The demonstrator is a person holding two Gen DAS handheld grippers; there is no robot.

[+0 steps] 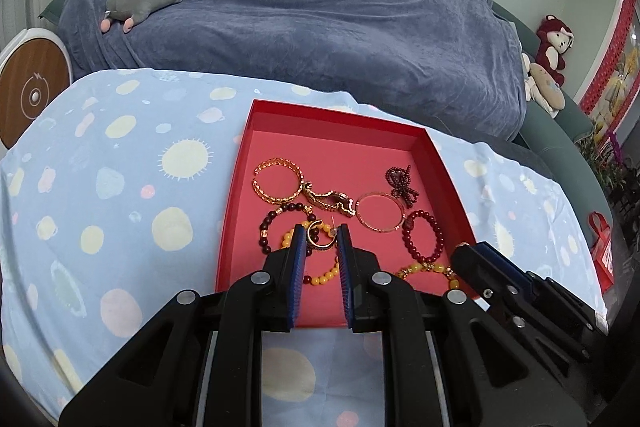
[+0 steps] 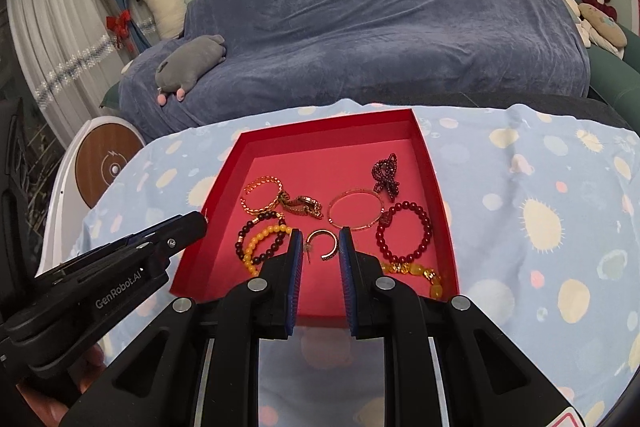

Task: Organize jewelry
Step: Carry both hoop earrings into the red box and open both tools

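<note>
My left gripper (image 1: 320,239) and right gripper (image 2: 319,243) both hang with jaws parted, grasping nothing, angled down over the near edge of the shallow red cardboard tray (image 2: 436,187). Inside it I count four beaded bracelets, a gold chain bangle (image 2: 262,195), a thin gold bangle (image 2: 355,209), a watch (image 2: 301,205), a garnet beaded bow (image 2: 386,173) toward the far right corner, and a gold hoop earring (image 2: 323,245) between my right fingers.
</note>
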